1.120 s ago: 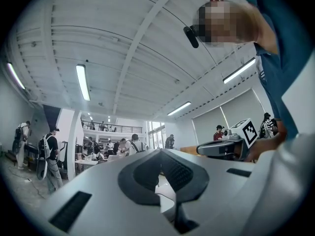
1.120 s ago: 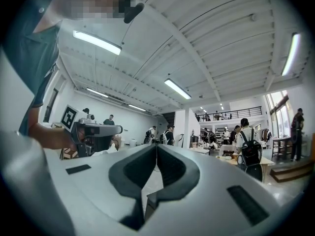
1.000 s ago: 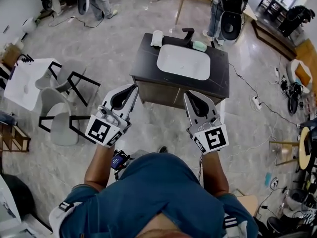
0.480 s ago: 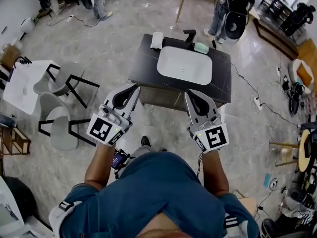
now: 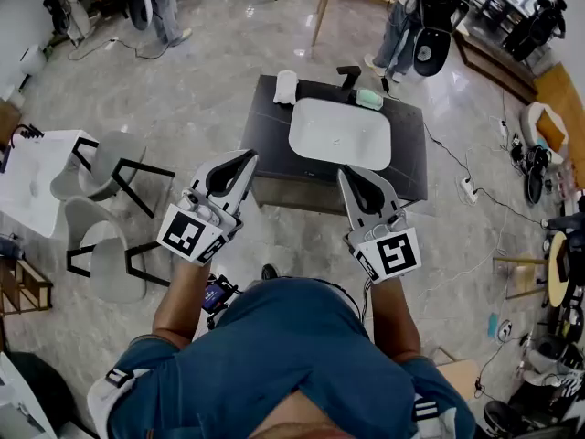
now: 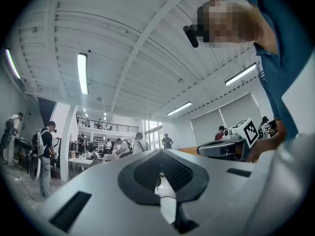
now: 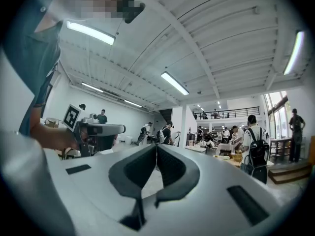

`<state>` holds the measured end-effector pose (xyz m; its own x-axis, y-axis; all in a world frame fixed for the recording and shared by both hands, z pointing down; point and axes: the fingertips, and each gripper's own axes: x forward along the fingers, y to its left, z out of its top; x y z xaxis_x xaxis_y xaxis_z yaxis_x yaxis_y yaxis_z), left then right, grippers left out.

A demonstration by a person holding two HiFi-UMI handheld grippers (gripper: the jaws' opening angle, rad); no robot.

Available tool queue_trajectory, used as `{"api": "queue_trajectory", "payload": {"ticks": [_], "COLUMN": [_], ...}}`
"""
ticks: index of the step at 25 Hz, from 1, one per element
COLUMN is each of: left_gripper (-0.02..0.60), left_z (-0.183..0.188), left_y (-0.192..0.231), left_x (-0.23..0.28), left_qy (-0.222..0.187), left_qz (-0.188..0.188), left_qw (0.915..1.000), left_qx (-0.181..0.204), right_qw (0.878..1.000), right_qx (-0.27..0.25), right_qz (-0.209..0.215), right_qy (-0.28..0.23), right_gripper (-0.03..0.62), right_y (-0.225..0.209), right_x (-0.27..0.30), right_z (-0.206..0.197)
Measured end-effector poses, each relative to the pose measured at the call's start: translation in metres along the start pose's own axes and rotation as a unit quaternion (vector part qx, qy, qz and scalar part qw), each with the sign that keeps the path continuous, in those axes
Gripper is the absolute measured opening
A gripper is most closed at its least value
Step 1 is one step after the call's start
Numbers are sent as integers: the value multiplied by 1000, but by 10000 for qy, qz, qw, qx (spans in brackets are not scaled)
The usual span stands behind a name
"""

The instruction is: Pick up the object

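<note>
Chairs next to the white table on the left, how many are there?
2. One chair stands right beside the table, the other just below it in the head view. More may be hidden off-frame.

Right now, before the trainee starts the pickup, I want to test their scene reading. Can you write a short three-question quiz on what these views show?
1. True or false: the left gripper holds an object.
2. In the head view, what lies just right of the black faucet on the dark counter? A) a green item B) a red cup C) a book
3. How do the jaws of the right gripper stand?
Key: 1 false, it is shut and empty; 2 A; 3 together, with nothing between them.
</note>
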<state>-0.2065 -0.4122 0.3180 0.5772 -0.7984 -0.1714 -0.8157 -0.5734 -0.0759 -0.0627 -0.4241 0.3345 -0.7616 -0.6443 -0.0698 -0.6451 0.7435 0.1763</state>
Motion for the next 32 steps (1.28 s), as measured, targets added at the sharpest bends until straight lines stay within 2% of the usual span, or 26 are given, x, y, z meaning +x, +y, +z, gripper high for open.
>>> {"api": "queue_trajectory", "payload": {"ticks": [5,11,21,32], "left_gripper": [5,5,5,5], "left_z": [-11,-26,-60,-79], "left_y": [25,47,84,97], "left_x": [7,38,103,161], "left_qy": [32,125,328,467], "left_qz": [-64,-117,91,352], "left_qw": [9999,9997,9993,9982], "left_qx": [-90,-175,-181,-108], "right_qw": [10000,9998,9998,9993], "right_qx": [4,43,129,172], "right_qz": [-77,-134,111,311], "right_qy": [61,130,59,-68], "right_gripper": [15,15,15,15], "right_y": [1,-31,-92,-153], "right_x": [20,47,94,115], "right_z": [-6,-16,-39,-51]}}
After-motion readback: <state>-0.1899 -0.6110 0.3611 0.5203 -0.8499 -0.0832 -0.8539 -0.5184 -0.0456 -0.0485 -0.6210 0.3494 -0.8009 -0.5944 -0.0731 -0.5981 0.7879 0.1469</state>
